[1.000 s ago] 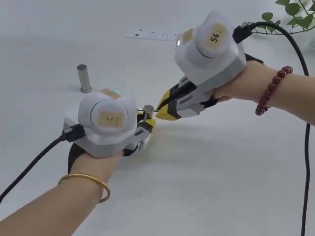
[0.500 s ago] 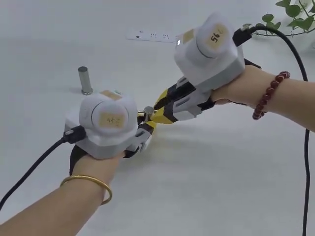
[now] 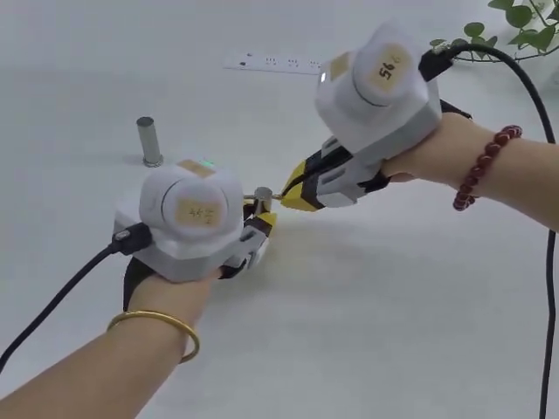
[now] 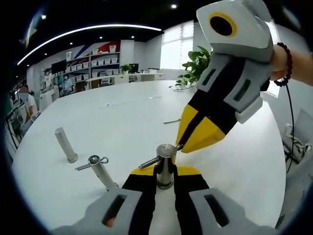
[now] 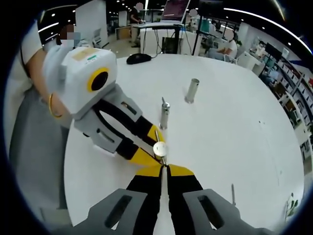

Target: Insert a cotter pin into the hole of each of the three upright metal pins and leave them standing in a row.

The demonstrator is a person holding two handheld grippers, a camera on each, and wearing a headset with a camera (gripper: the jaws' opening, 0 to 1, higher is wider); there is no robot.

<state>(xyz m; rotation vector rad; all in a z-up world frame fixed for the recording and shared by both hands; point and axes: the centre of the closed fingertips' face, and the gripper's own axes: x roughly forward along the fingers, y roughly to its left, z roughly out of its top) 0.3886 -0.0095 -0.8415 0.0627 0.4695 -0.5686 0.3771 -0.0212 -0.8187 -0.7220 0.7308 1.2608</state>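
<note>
Metal pin point(image 4: 165, 169) stands upright on the table point(image 3: 367, 297), clamped between the left gripper point(image 4: 165, 172) jaws, with a cotter pin point(image 4: 152, 160) through its hole just under the head. Right gripper point(image 5: 165, 169) jaws are pressed together on the cotter pin's end. Second pin point(image 4: 101, 170) with its cotter fitted is beside it, bare pin point(image 4: 65, 144) farther out, and a loose cotter pin point(image 4: 172, 121) lies on the table beyond.
</note>
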